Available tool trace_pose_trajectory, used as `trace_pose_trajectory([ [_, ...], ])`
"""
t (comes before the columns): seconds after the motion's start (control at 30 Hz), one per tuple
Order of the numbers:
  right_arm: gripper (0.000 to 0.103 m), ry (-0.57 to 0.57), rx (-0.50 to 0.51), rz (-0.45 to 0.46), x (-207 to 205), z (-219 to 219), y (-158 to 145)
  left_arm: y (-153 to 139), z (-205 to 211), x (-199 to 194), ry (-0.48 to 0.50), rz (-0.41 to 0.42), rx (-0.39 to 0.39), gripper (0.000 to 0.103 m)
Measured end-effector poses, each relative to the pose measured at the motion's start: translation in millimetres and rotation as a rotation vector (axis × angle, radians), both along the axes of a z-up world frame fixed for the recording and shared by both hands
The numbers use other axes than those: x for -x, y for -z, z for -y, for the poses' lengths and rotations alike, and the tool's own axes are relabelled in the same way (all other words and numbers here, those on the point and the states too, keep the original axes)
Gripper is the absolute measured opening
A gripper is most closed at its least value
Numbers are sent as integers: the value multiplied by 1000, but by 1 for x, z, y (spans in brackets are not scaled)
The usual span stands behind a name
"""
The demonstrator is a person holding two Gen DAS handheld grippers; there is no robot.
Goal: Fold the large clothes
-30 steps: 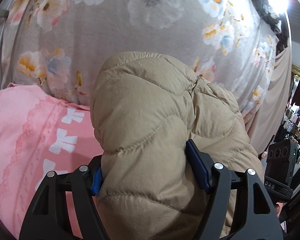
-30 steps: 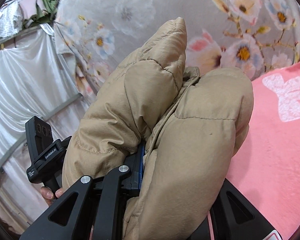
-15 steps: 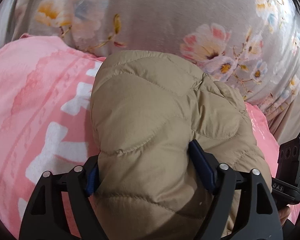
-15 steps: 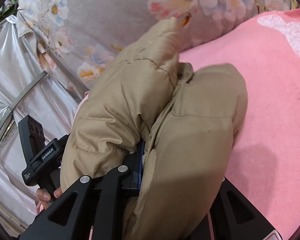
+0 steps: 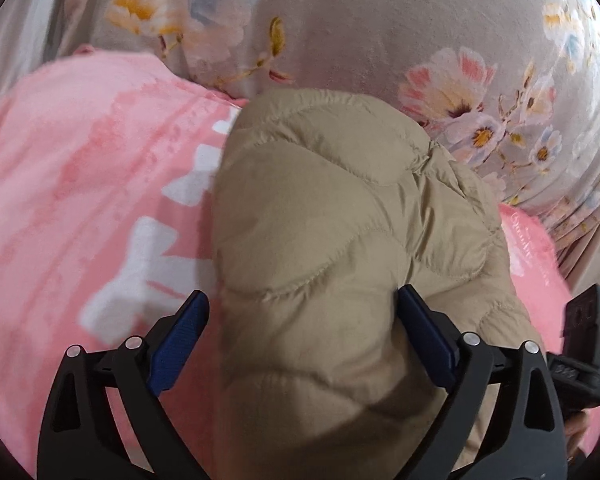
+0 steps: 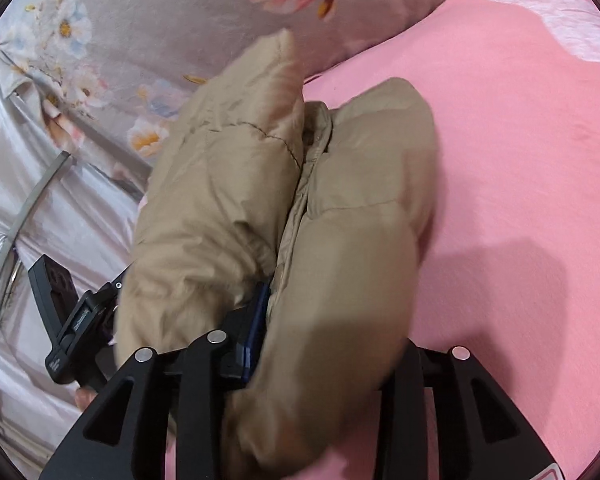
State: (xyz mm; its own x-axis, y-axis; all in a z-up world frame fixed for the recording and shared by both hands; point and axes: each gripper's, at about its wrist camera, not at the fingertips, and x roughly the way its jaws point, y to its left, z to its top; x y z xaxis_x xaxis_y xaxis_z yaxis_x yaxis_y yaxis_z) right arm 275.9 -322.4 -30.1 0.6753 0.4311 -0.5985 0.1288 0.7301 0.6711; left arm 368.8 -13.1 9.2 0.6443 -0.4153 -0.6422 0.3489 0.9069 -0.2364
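Note:
A tan quilted puffer jacket (image 5: 320, 240) fills the middle of the left wrist view, bunched up over the pink blanket (image 5: 80, 200). My left gripper (image 5: 302, 332) stands open around it: the left blue pad is clear of the fabric, the right pad touches it. In the right wrist view the same jacket (image 6: 340, 240) lies folded in two thick lobes. My right gripper (image 6: 328, 340) is shut on one lobe; its right finger is hidden under the fabric.
A grey floral sheet (image 5: 360, 40) hangs behind the pink blanket (image 6: 520, 160). Silver curtain fabric (image 6: 60, 200) and a metal rail are at the left. The other gripper shows at each view's edge (image 5: 588, 340) (image 6: 64, 320).
Both grippers came down with the jacket toward the pink blanket. My left gripper's jaws have opened off the jacket. The right gripper keeps its hold.

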Motion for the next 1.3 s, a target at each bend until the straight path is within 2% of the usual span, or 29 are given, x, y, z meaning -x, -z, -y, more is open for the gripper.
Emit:
trace_pose_trajectory([
  [0.07, 38, 30, 31, 0, 28, 8, -14, -16, -3, 20, -7, 46, -105, 91],
  [0.13, 38, 53, 104, 14, 50, 11, -30, -31, -5, 45, 14, 70, -206, 91],
  [0.23, 38, 96, 302, 67, 77, -1, -68, -41, -2, 84, 77, 64, -269, 92],
  [0.27, 38, 102, 339, 76, 79, -6, -77, -39, 2, 95, 83, 53, -301, 92],
  [0.3, 35, 88, 378, 87, 80, -17, -89, -36, 6, 102, 80, 40, -329, 92],
  [0.33, 29, 78, 397, 96, 79, -24, -95, -30, 9, 108, 65, 19, -357, 92],
  [0.37, 17, 72, 415, 104, 78, -30, -99, -25, 10, 111, 34, 2, -369, 92],
  [0.43, 6, 55, 495, 107, 68, -51, -107, -20, 9, 109, -32, -17, -365, 92],
  [0.47, 5, 54, 529, 105, 61, -61, -109, -22, 9, 105, -65, -28, -345, 92],
  [0.57, 2, 38, 569, 80, 46, -81, -102, -28, 8, 93, -134, -38, -302, 92],
  [0.67, 1, 52, 675, 24, 33, -98, -81, -21, 13, 78, -222, -36, -357, 92],
  [0.73, 0, 59, 700, -13, 28, -103, -65, -12, 13, 71, -229, -70, -348, 94],
  [0.9, 0, 66, 680, -63, 25, -99, -34, 4, 13, 64, -231, -81, -351, 98],
  [1.13, 0, 80, 667, -59, 19, -101, -16, 22, 25, 55, -225, -48, -409, 98],
  [1.3, 0, 94, 674, -47, 18, -103, -12, 31, 21, 50, -225, -58, -375, 98],
])
